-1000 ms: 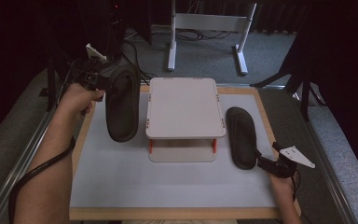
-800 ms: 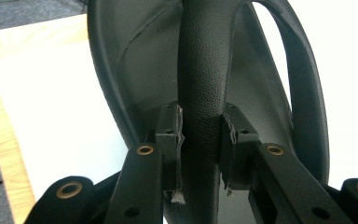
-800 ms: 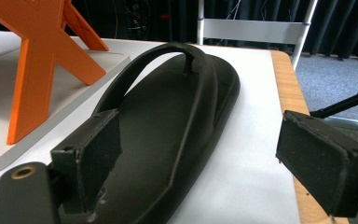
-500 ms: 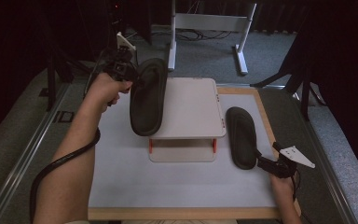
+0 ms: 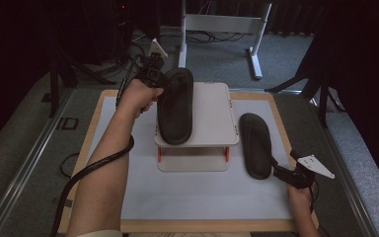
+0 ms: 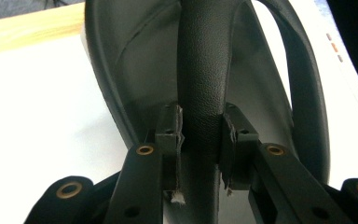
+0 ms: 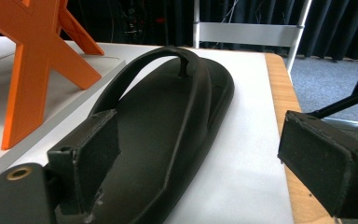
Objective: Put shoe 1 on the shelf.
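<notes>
Since the earlier frames the left gripper point(image 5: 159, 79) has carried its sandal point(image 5: 175, 106) from the counter point(image 5: 197, 197) onto the white stand point(image 5: 212, 118). Its own view shows the jaws clamped on the sandal's strap point(image 6: 204, 74). The right gripper point(image 7: 200, 163) gapes wide at the heel of the second sandal point(image 7: 168, 126), which lies flat beside the stand's orange leg point(image 7: 32, 60).

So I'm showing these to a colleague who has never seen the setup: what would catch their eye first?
Most likely the black flip-flop on top of the white raised shelf, with the left gripper clamped on its strap. Next, the second flip-flop lying flat on the white board to the shelf's right, and the right gripper open at its heel end. The shelf's orange legs stand out in the right gripper view.
</notes>
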Demonstrator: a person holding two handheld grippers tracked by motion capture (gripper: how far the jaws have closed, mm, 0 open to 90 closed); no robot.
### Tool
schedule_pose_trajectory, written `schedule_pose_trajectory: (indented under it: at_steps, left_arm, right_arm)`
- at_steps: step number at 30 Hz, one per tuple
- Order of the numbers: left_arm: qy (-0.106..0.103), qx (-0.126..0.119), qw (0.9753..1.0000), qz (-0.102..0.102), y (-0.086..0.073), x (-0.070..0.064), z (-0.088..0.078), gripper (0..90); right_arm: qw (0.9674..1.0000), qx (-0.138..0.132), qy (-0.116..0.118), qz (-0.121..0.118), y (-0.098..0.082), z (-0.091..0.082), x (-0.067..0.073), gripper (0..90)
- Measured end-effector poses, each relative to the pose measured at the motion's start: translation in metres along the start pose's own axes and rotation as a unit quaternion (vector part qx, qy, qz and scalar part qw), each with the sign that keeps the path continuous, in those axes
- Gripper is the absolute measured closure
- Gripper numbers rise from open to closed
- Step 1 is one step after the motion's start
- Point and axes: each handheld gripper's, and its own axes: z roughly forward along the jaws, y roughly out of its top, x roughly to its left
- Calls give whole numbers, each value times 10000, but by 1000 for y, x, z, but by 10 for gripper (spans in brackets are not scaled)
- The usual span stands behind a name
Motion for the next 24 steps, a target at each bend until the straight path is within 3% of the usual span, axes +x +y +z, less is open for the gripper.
schedule_pose_trajectory:
  at_steps: [4,5,10,15,19,24]
  left_arm:
    - [89,25,9999,-114,1,-1,8,721]
    - [78,-23,9997,-229,1,0,10,721]
    - [177,84,9995,-249,3,-3,15,720]
    - [231,203,9995,-80,4,-9,19,713]
    - [335,120,9994,-16,5,-11,19,666]
    - [52,-35,9999,156,4,-10,11,502]
  right_arm:
    - [10000,8,-14,-13,0,0,0,118]
    - [10000,10,-10,-13,0,0,0,118]
    - [10000,30,-28,-25,0,0,0,118]
    - [10000,23,-23,-23,0,0,0,118]
    - [10000,17,-16,-8,0,0,0,119]
    - [10000,21,-9,-2,0,0,0,118]
